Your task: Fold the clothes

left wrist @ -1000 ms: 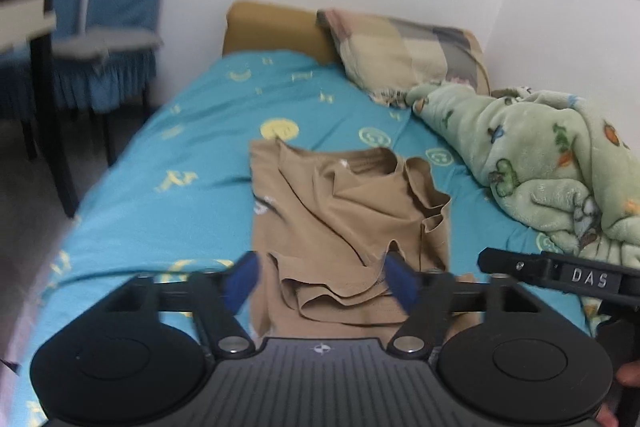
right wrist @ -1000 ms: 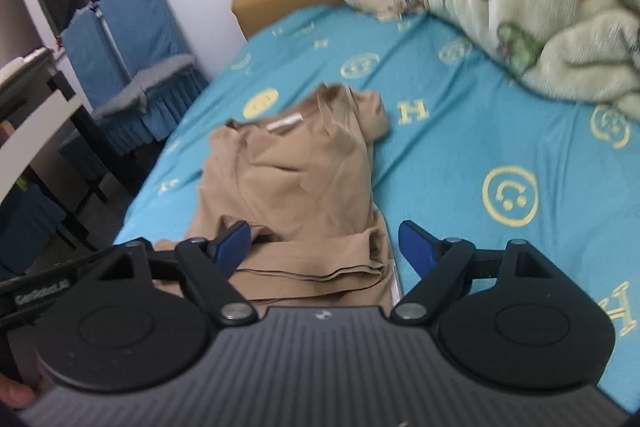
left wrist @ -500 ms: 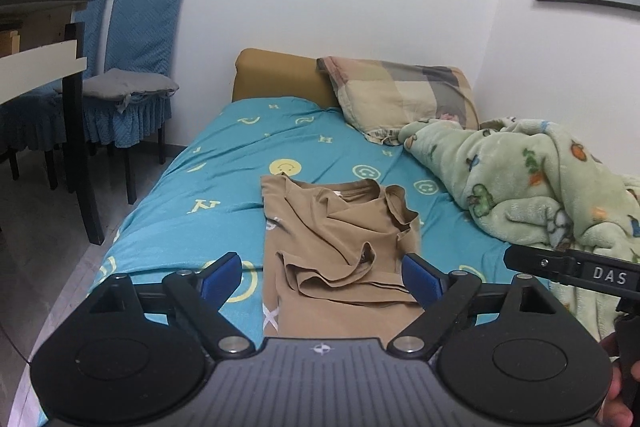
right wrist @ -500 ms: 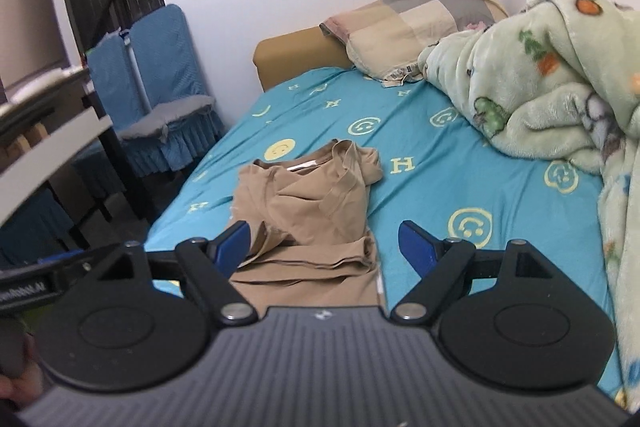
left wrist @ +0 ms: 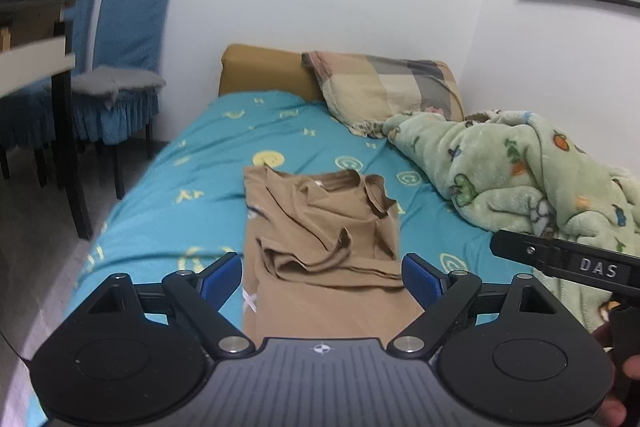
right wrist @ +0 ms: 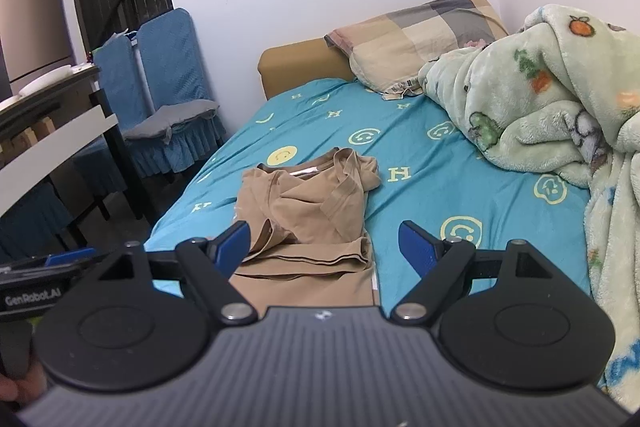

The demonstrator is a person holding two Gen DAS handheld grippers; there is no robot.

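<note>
- Since both cameras now sit higher and farther back than a second ago, the tan shirt [left wrist: 320, 235] shows whole rather than filling the lower view; it lies on the blue bedsheet [left wrist: 192, 195], near the bed's left edge, collar toward the pillow [left wrist: 384, 83].
- Shirt state: sleeves and sides are turned in over the body, lower part lies flat toward the cameras, upper layers look bunched and uneven. Judgement: fold is partway done, a lengthwise fold is in, and a cross fold from hem to collar is likely still due.
- Retreat of both tools reads as a release and a pause between folds, not a finish.
- Left gripper [left wrist: 322, 277]: jaws spread wide, nothing between them, held above the near end of the shirt, pointing along the bed.
- Right gripper [right wrist: 324, 245]: jaws likewise wide apart and empty, clear of the cloth, aimed at the shirt from slightly to its right.
- Surroundings: green blanket [right wrist: 552, 95] heaped on the right, well apart from the shirt; blue chair [left wrist: 128, 67] left of the bed.
</note>
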